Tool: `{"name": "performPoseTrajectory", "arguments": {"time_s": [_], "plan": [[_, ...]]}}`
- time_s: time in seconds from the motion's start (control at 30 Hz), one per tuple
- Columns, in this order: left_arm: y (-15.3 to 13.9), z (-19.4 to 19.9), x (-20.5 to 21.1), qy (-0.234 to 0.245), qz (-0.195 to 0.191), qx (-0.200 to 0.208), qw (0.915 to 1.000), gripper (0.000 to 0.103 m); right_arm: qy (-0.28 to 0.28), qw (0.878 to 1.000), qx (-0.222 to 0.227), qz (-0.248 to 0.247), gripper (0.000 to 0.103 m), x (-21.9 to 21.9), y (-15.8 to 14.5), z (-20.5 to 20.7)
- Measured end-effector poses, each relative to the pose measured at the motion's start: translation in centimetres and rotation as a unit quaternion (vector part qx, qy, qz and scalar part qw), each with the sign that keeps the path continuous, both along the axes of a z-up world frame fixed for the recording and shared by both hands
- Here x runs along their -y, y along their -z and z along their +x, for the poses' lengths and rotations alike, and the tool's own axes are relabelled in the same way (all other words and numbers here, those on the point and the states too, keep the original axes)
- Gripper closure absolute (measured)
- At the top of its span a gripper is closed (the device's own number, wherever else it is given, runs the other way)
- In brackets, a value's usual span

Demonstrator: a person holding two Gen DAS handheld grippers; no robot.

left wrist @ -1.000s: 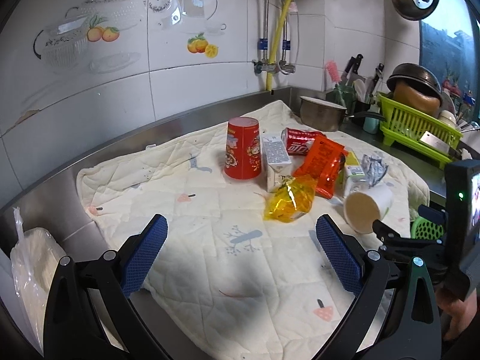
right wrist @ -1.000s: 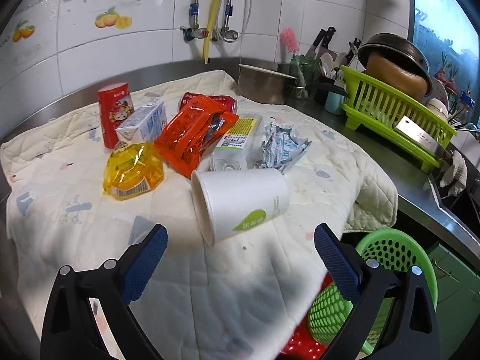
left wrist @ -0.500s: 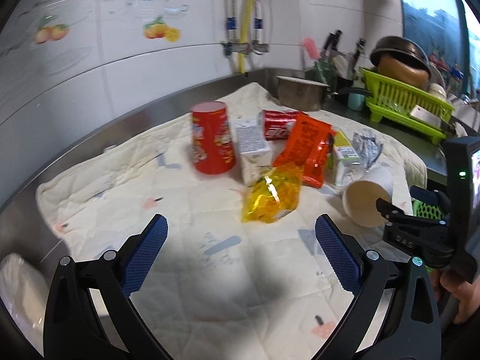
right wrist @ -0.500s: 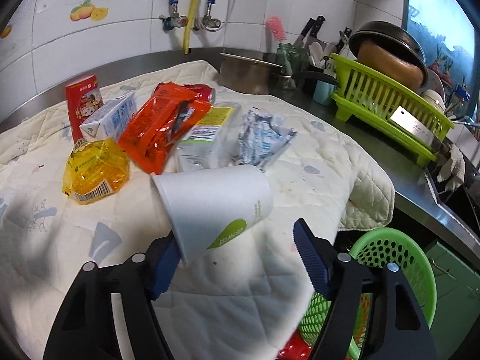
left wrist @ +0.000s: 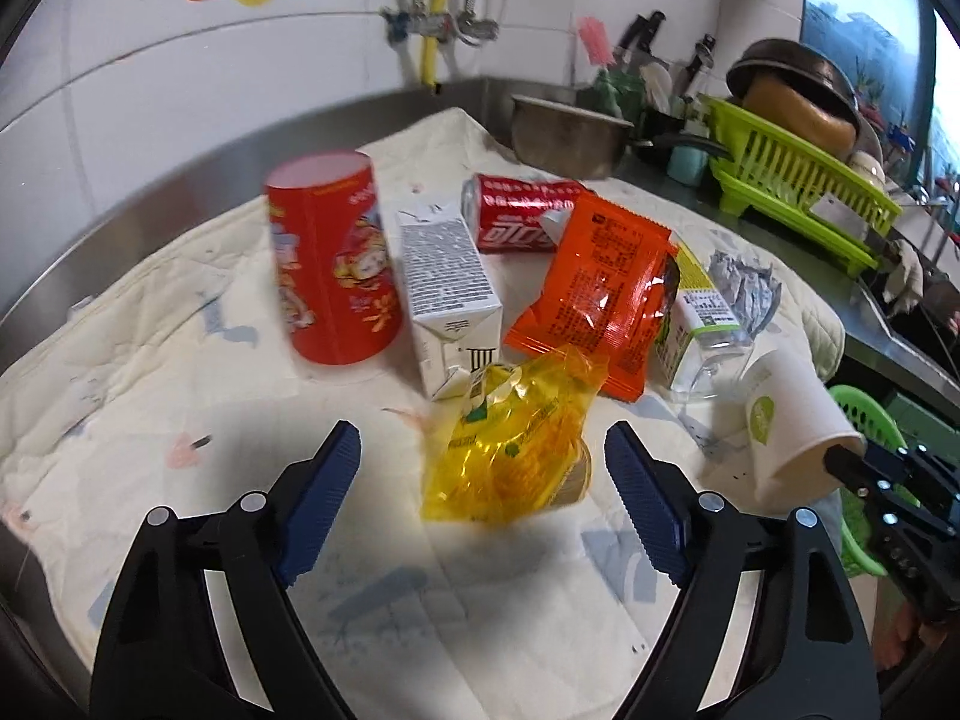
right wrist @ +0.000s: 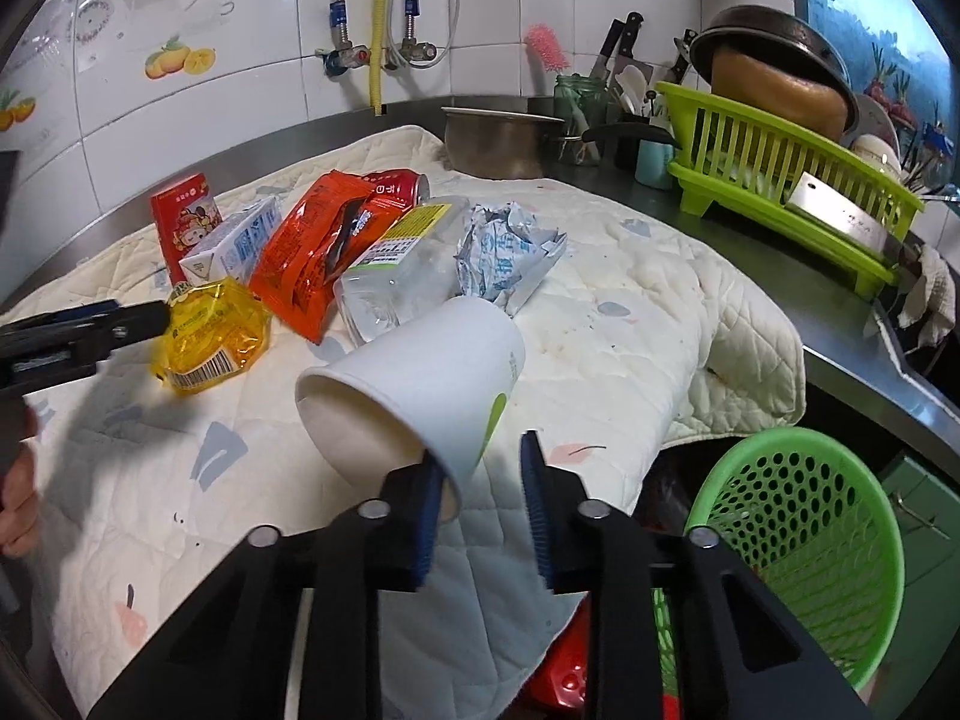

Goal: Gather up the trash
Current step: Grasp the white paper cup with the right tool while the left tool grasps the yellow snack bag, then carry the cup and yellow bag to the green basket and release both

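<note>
Trash lies on a quilted cloth [left wrist: 180,396]: a yellow wrapper [left wrist: 510,438], a red tube [left wrist: 330,258], a milk carton [left wrist: 450,294], a red can [left wrist: 522,216], an orange packet [left wrist: 600,300], a clear bottle [left wrist: 696,318], crumpled foil [right wrist: 510,252] and a white paper cup [right wrist: 420,378] on its side. My left gripper [left wrist: 480,486] is open, straddling the yellow wrapper's near end. My right gripper [right wrist: 480,504] has narrowed, its left pad at the cup's rim [right wrist: 432,486], the right pad a gap away. A green basket [right wrist: 798,546] sits below the counter edge.
A steel pot [right wrist: 498,138], a utensil jar [right wrist: 576,114] and a green dish rack [right wrist: 780,168] with a pan stand at the back right. The tiled wall with pipes [right wrist: 378,30] runs behind. The counter edge drops off at right.
My left gripper moved forward to the yellow wrapper. My right gripper advanced to the white cup and its jaws narrowed around the rim.
</note>
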State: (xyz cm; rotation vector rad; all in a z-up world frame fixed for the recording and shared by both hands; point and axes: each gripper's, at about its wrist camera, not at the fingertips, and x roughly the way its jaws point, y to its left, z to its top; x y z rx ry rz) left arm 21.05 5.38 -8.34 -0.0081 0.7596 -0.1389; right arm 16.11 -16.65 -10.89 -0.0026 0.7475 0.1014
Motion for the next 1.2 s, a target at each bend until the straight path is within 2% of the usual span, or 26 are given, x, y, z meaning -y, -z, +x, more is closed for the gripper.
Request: {"name": "performPoseTrajectory", "arguments": {"time_s": [0.1, 0.17, 0.33, 0.5, 0.57, 0.6, 0.67, 0.87, 1.1, 1.2], "plan": [[1.1, 1.6, 0.3, 0.009, 0.005, -0.018, 0.9998, 0.020, -0.006, 1.000, -0.002, 0.013, 0.094, 0.4, 0.0, 0.0], [1.6, 2.2, 0.1, 0.008, 0.004, -0.027, 0.9996, 0.020, -0.010, 1.000, -0.001, 0.016, 0.094, 0.5, 0.0, -0.1], [2.5, 3.4, -1.0, 0.015, -0.046, -0.041, 0.9980, 0.023, -0.017, 1.000, 0.001, 0.017, 0.096, 0.8, -0.1, -0.3], [2.9, 3.2, -0.8, 0.043, -0.077, -0.044, 0.9952, 0.047, -0.015, 1.000, 0.005, 0.021, 0.098, 1.1, -0.3, -0.5], [3.0, 3.0, -0.5, 0.050, -0.078, -0.042, 0.9948, 0.059, -0.016, 1.000, 0.008, 0.020, 0.099, 1.2, -0.5, -0.6], [2.9, 3.0, -0.4, 0.051, -0.079, -0.042, 0.9946, 0.061, -0.016, 1.000, 0.009, 0.021, 0.099, 1.3, -0.6, -0.7], [3.0, 2.7, -0.1, 0.055, -0.080, -0.045, 0.9942, 0.078, -0.017, 1.000, 0.010, 0.022, 0.099, 1.3, -0.8, -0.8], [2.6, 0.6, 0.1, 0.038, -0.071, -0.039, 0.9961, 0.085, -0.018, 0.999, 0.017, 0.030, 0.100, 1.7, -1.6, -2.0], [0.2, -3.6, 1.4, 0.043, -0.054, -0.005, 0.9976, 0.088, -0.015, 0.999, 0.033, 0.034, 0.100, 3.0, -3.3, -4.5], [-0.6, -4.6, 1.6, 0.046, -0.066, -0.002, 0.9968, 0.089, -0.010, 0.998, 0.041, 0.035, 0.100, 4.0, -3.9, -5.7]]}}
